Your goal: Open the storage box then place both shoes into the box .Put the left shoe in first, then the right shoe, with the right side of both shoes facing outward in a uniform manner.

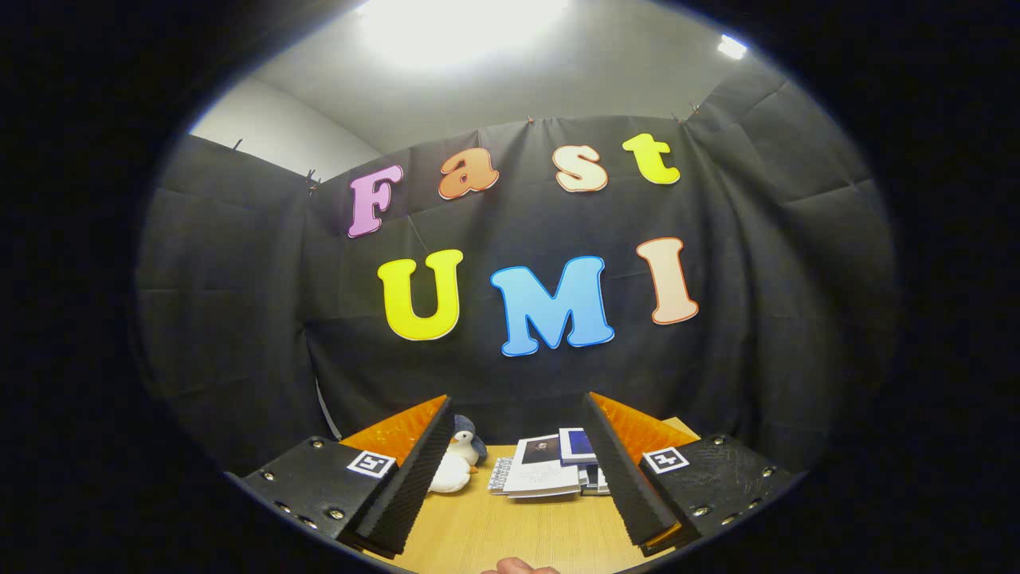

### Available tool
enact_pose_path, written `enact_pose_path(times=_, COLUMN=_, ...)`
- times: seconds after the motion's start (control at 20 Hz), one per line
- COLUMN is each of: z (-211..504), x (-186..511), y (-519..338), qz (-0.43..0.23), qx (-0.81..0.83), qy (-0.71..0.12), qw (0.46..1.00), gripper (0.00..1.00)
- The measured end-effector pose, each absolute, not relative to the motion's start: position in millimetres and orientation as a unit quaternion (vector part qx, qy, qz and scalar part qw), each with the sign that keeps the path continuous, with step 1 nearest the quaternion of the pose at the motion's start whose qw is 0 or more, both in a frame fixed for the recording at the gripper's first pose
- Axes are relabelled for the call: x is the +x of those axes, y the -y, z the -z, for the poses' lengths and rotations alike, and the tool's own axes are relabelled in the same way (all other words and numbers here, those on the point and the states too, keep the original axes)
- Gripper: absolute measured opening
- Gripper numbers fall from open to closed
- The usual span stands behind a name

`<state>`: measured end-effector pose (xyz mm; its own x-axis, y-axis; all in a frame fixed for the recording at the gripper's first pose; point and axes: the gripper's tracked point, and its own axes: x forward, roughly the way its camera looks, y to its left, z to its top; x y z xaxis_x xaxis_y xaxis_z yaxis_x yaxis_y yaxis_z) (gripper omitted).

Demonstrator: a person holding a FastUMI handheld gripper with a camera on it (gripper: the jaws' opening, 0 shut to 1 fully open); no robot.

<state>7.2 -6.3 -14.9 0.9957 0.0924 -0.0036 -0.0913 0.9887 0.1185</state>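
The gripper [516,402] is held level above the tabletop [510,530], looking toward the booth's wall. Its two fingers [408,478] stand wide apart, pressing on nothing. Each has a black ribbed pad on its inner face, an orange backing behind the pad, and a black base plate with a small square marker. Light wooden tabletop shows between them.

Tool [518,462] held w/ fingers [414,478] spread wide, nothing between them, above wooden surface [510,526]. Stack of booklets [550,470] lies beyond the fingers, near booth wall. Plush penguin [458,462] sits just left of the stack, partly behind left finger. Bit of a hand [519,567] shows nearer than the stack.
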Motion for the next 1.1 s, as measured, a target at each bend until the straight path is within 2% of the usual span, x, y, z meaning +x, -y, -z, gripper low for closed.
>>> enact_pose_path(times=0.65, z=33.6, x=25.0, y=20.8, qz=-0.068, qx=0.051, qy=0.001, qw=0.996, gripper=0.98)
enact_pose_path(times=1.1, z=72.7, x=31.4, y=65.3, qz=-0.035, qx=0.025, qy=-0.006, qw=0.999, gripper=0.98)
